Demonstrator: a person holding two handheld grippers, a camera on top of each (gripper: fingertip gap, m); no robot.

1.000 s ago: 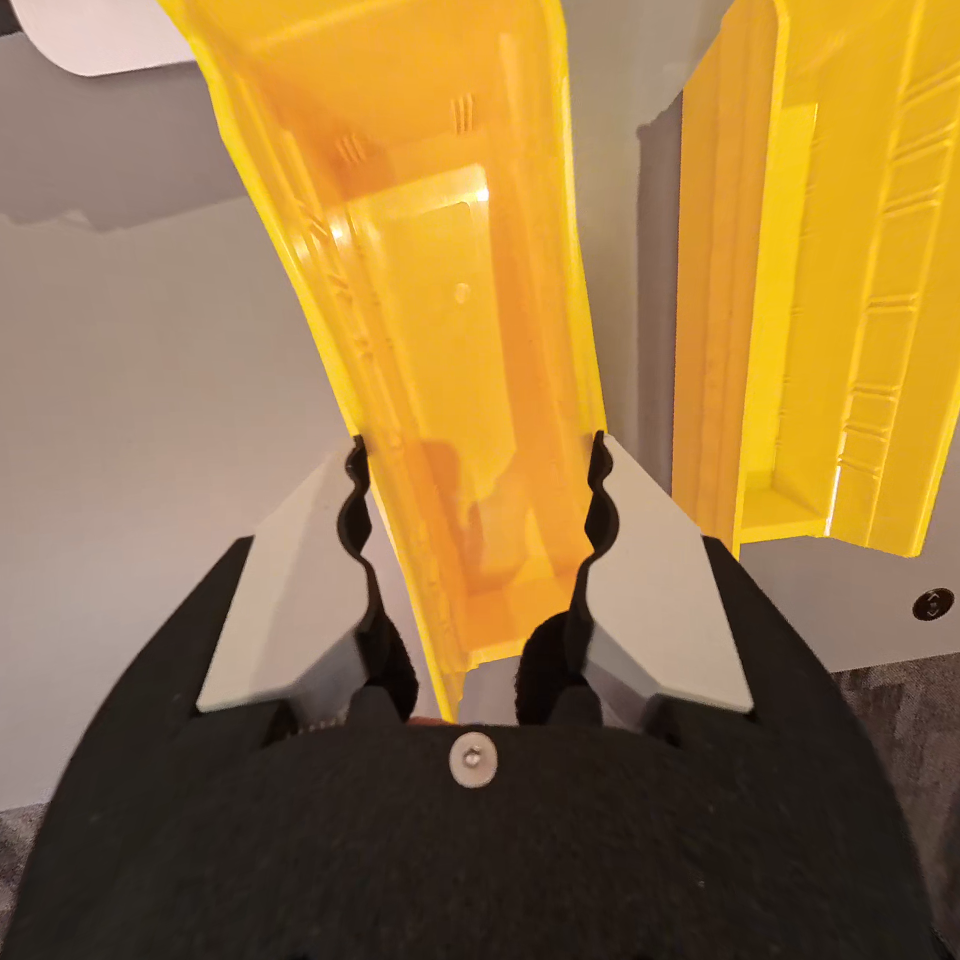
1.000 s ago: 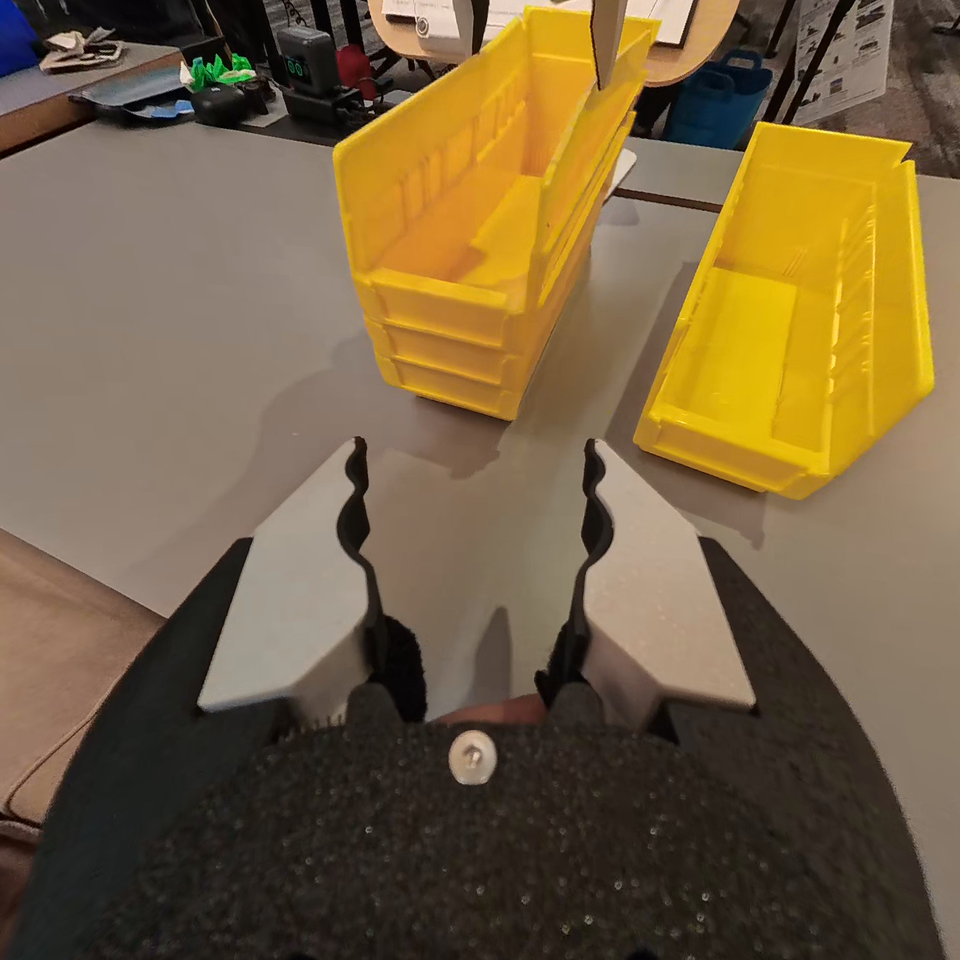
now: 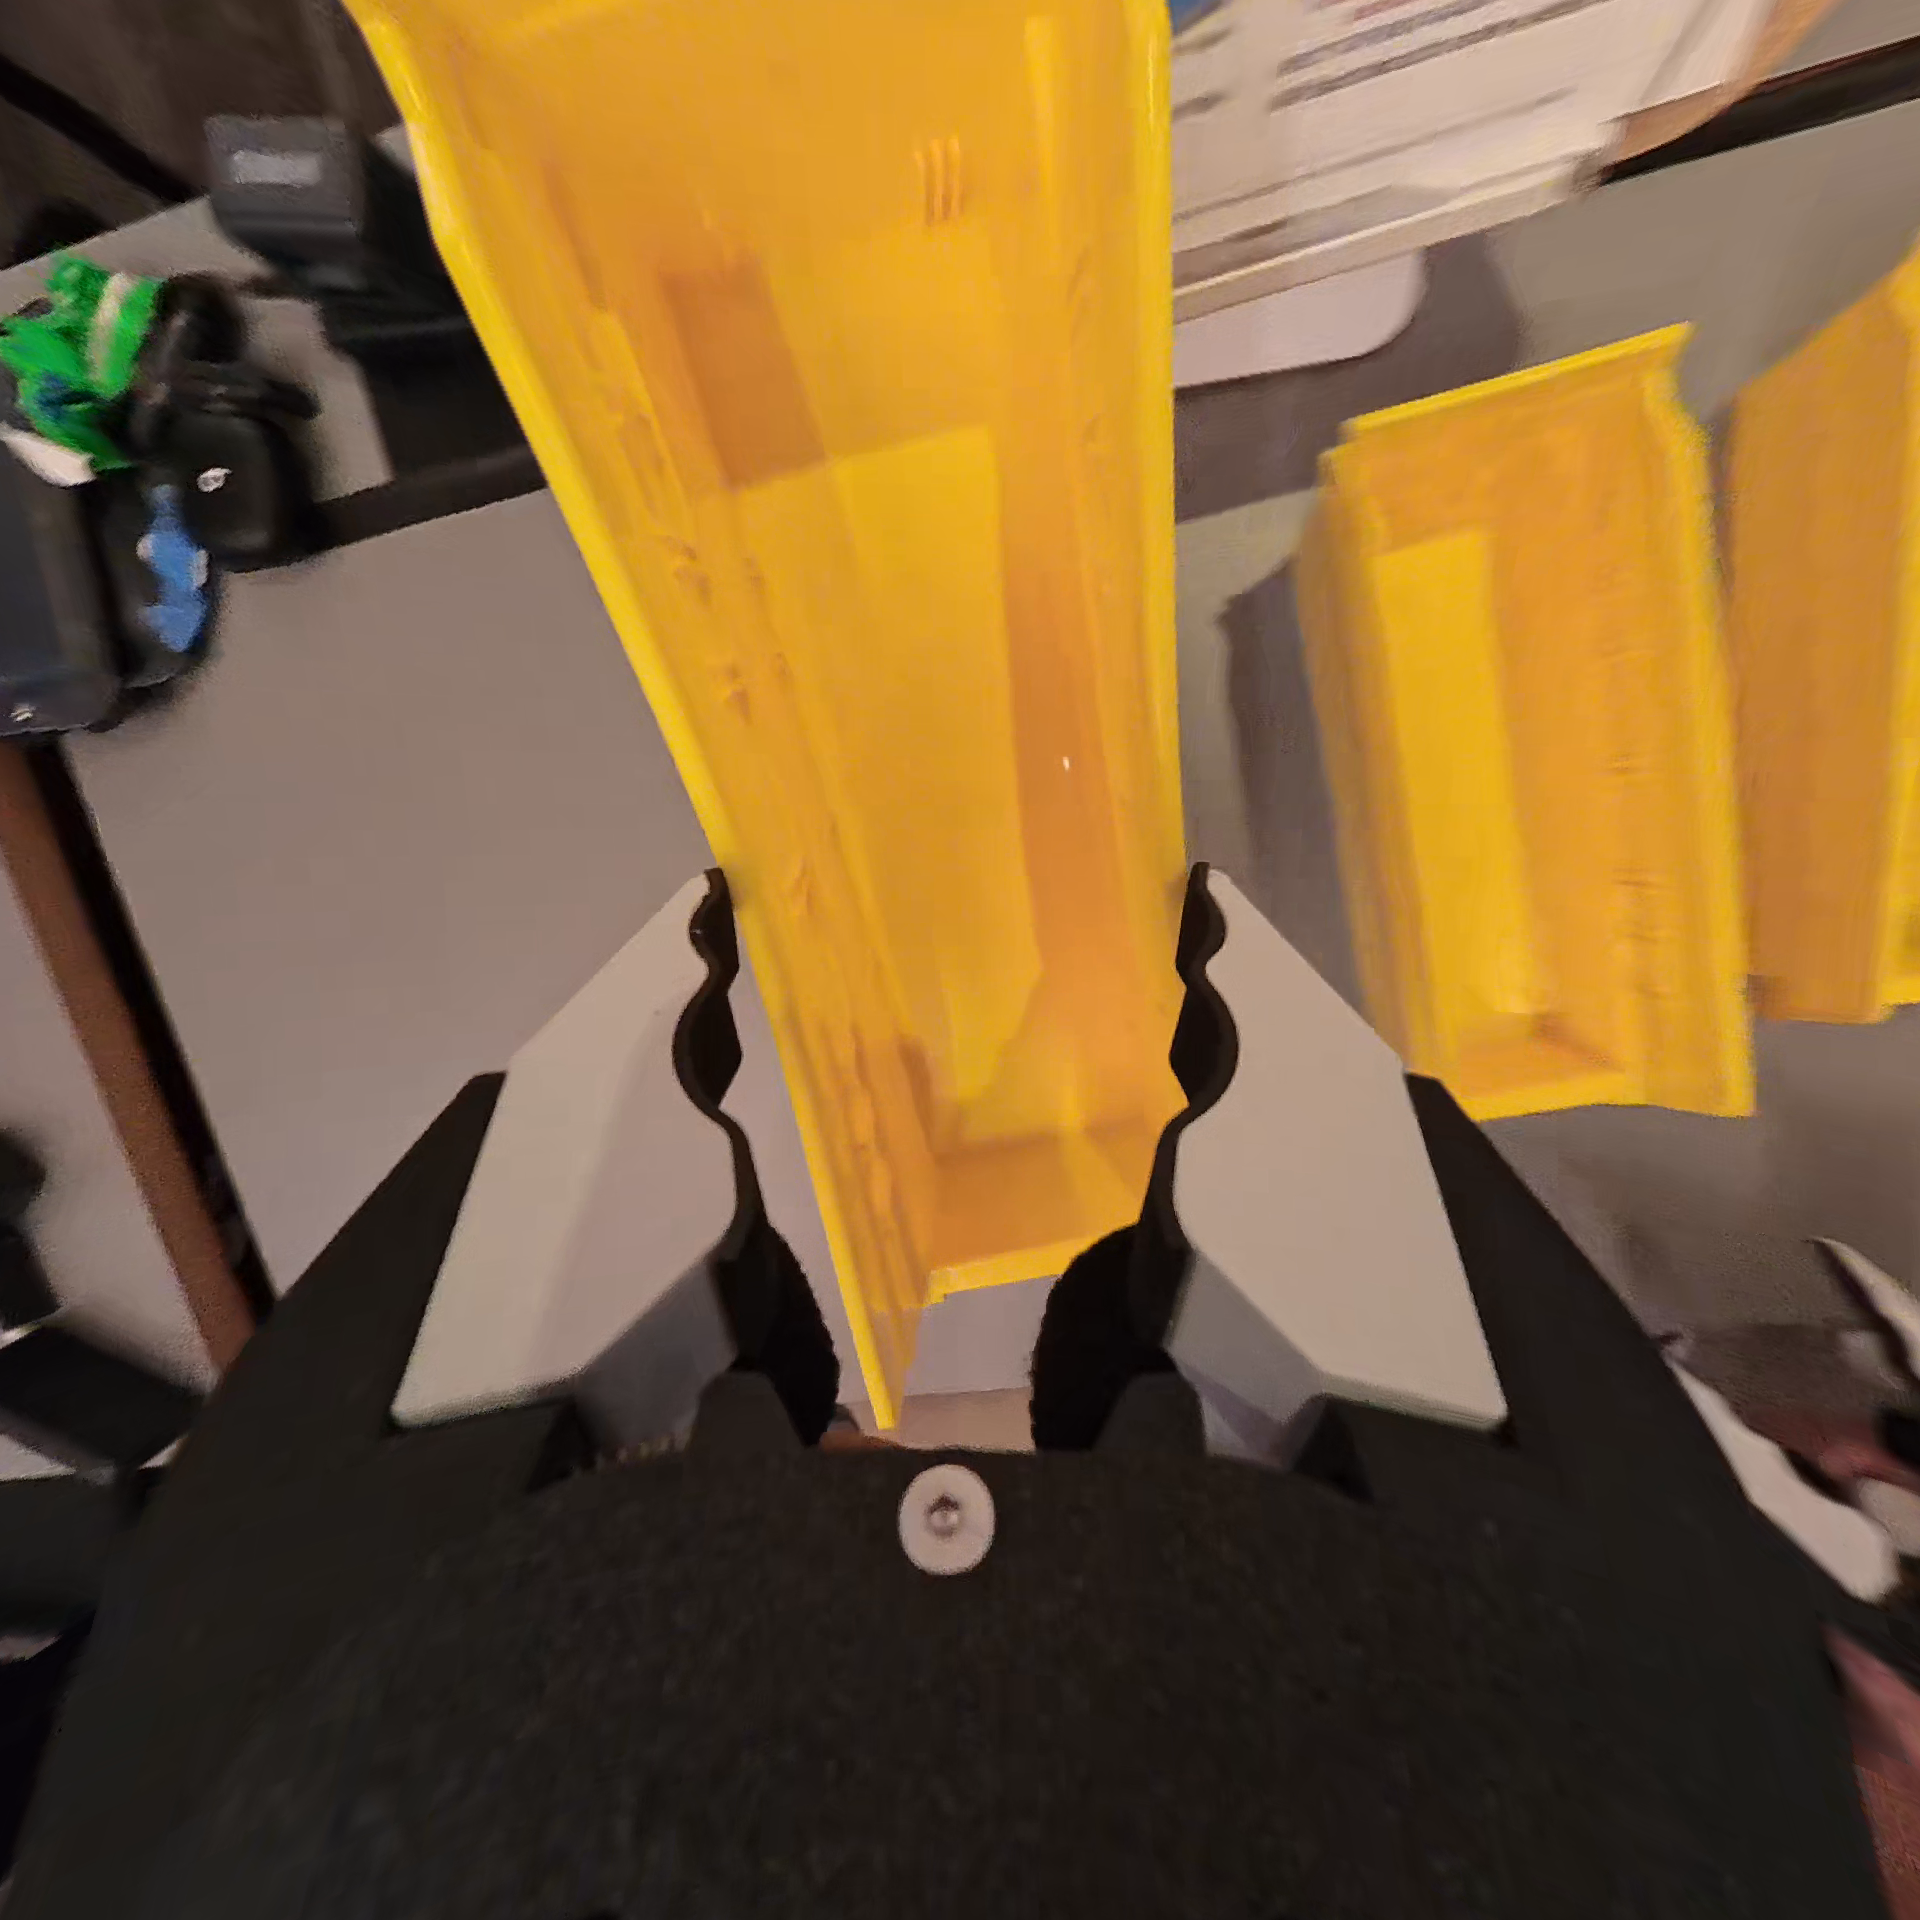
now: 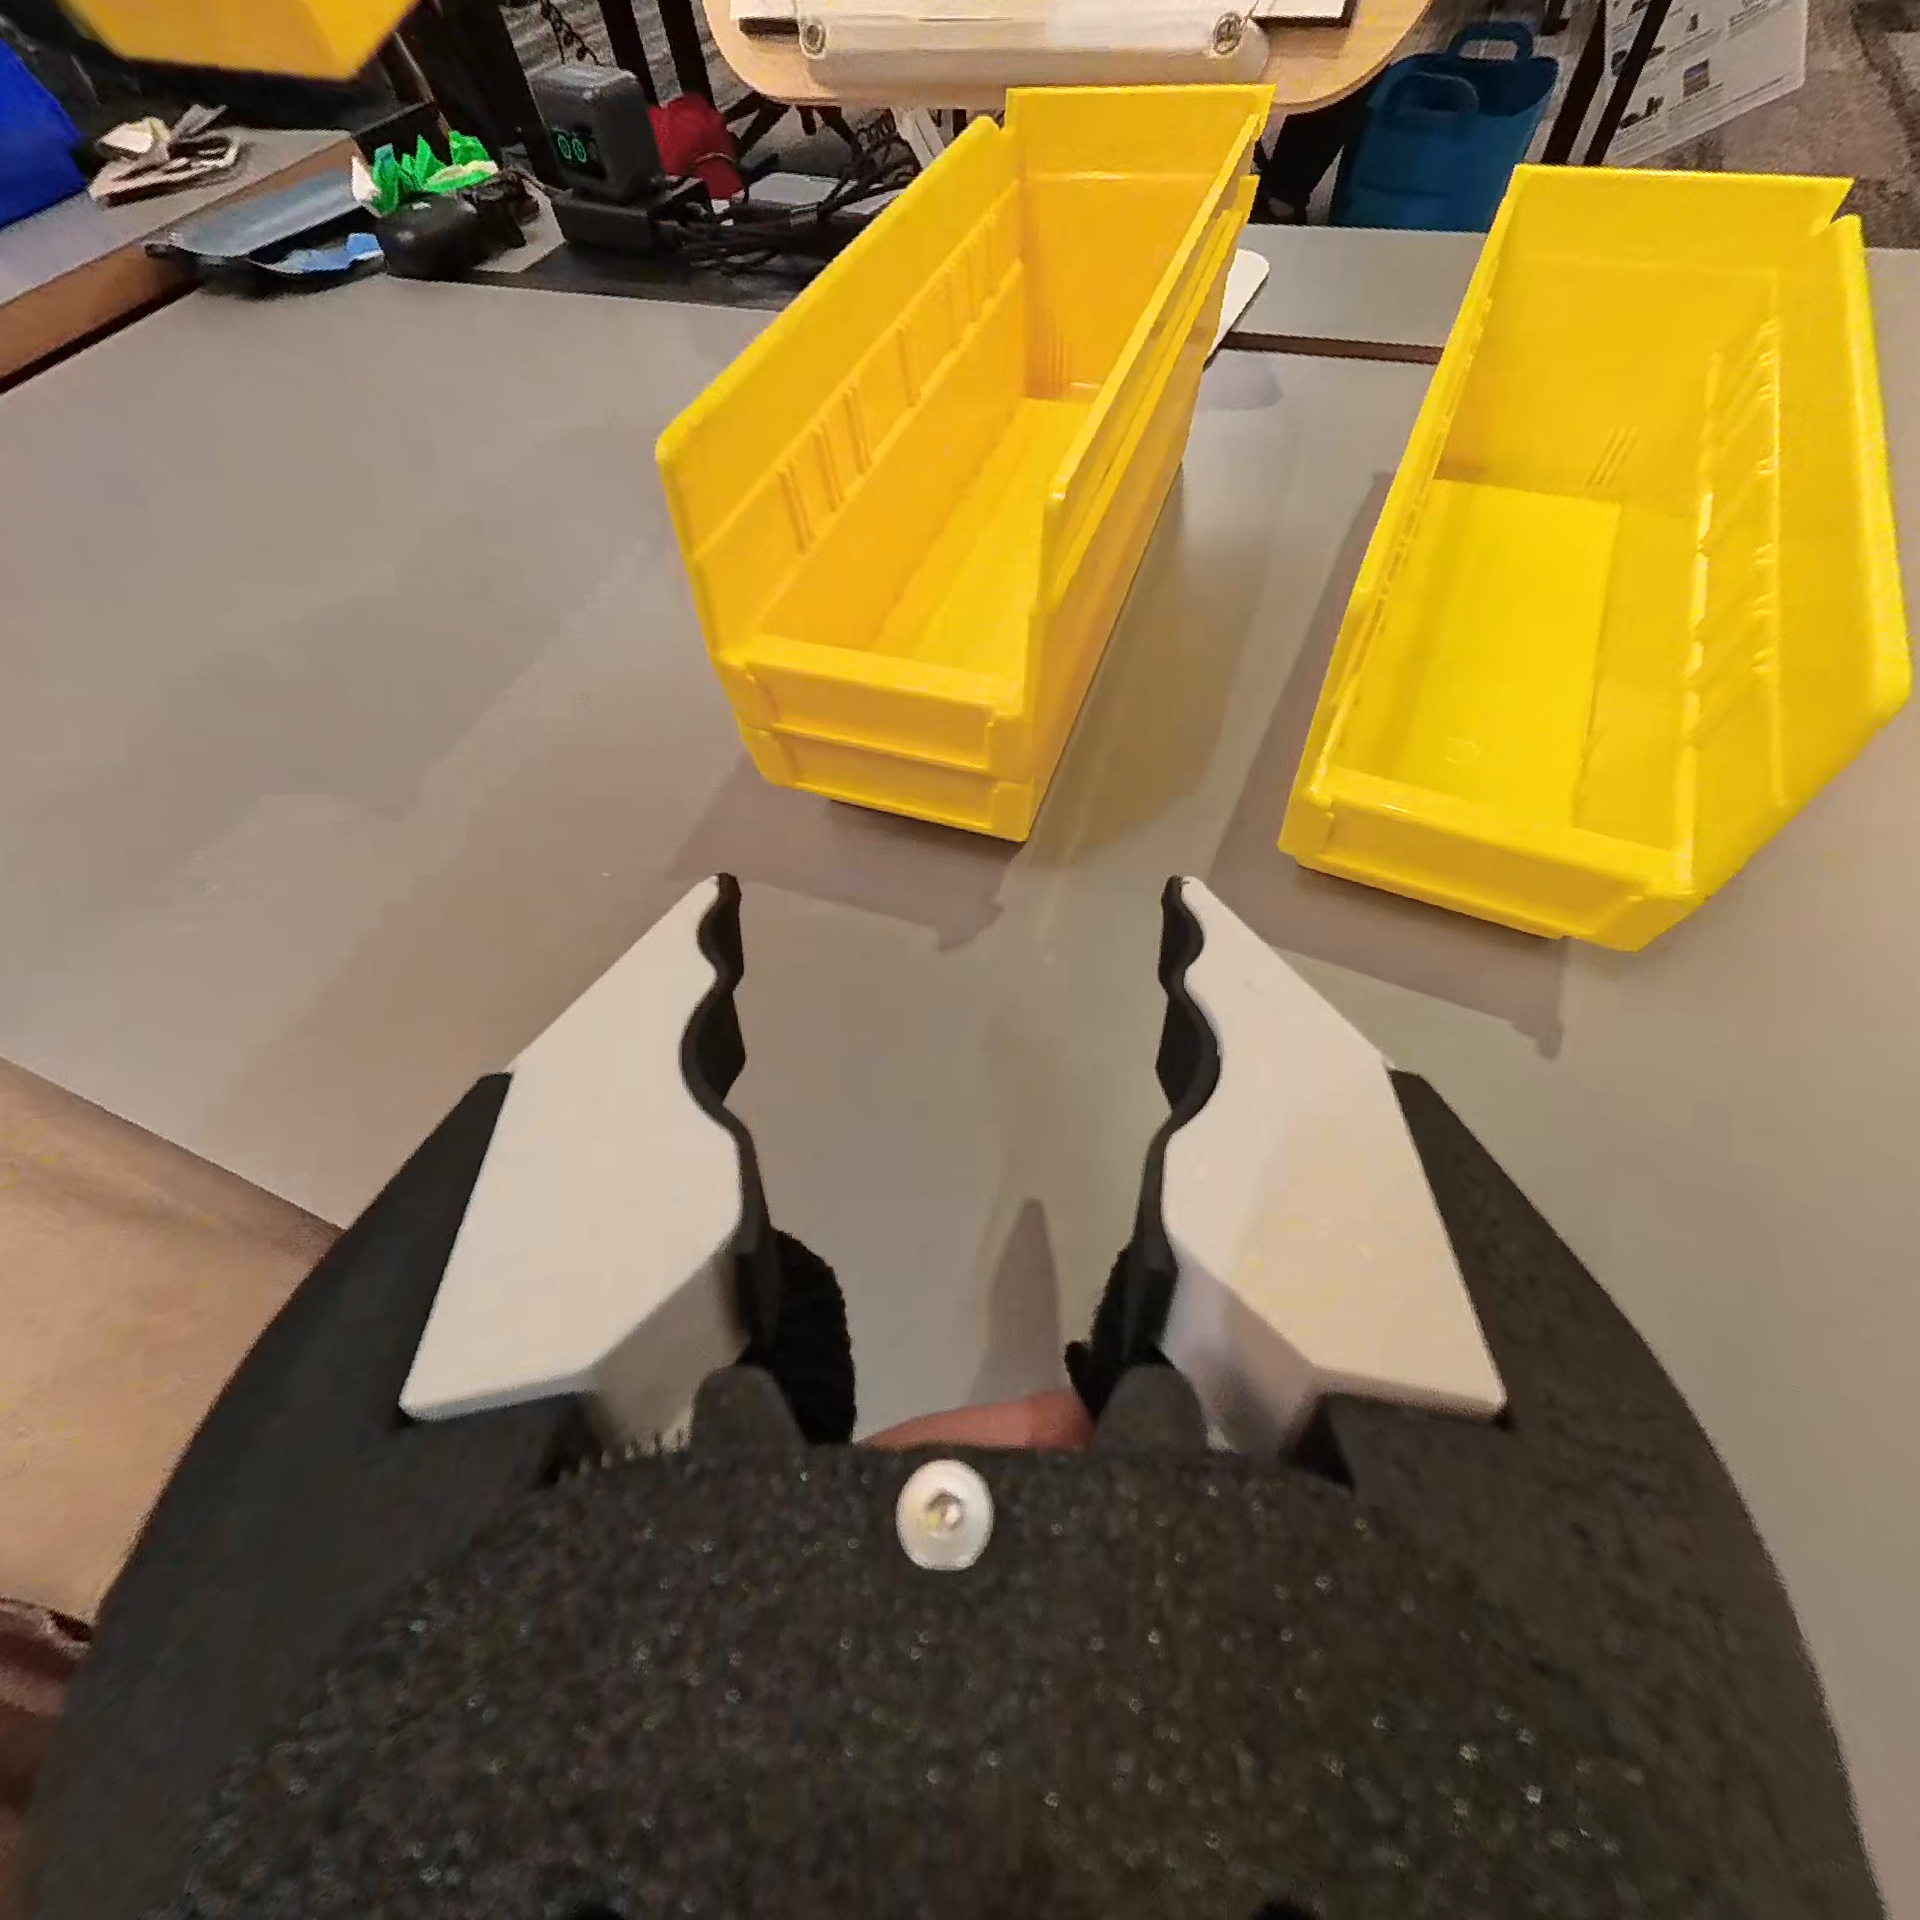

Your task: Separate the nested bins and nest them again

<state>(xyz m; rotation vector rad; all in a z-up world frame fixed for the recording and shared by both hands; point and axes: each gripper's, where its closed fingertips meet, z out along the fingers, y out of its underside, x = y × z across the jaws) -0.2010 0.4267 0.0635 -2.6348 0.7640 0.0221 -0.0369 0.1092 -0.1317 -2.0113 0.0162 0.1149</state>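
Left gripper (image 3: 951, 904) holds a lifted yellow bin (image 3: 894, 623) up off the grey bench (image 4: 364, 644); the bin's near end sits between the fingers with both side walls against the tips, jaws spread wide around it, so it reads as grasped across its width. The left wrist view is motion-blurred. In the right wrist view a corner of that lifted bin (image 4: 239, 31) shows at the top left edge, above the bench's far left corner. On the neighbouring surface beyond the bench's far left edge lies clutter: a green item (image 4: 426, 166), a small black device (image 4: 597, 135), cables. At the bench's middle, toward the far edge, stands a nested stack of two yellow bins (image 4: 935, 540), one seated inside the other, upright, open front toward the camera. Right of it, apart with bare bench between, a single yellow bin (image 4: 1621, 582) lies near the right edge, also upright. Right gripper (image 4: 951, 904) hovers over the bench's near edge, fingers released and wide apart, nothing between them. A blue bucket (image 4: 1444, 125) stands beyond the far right edge.
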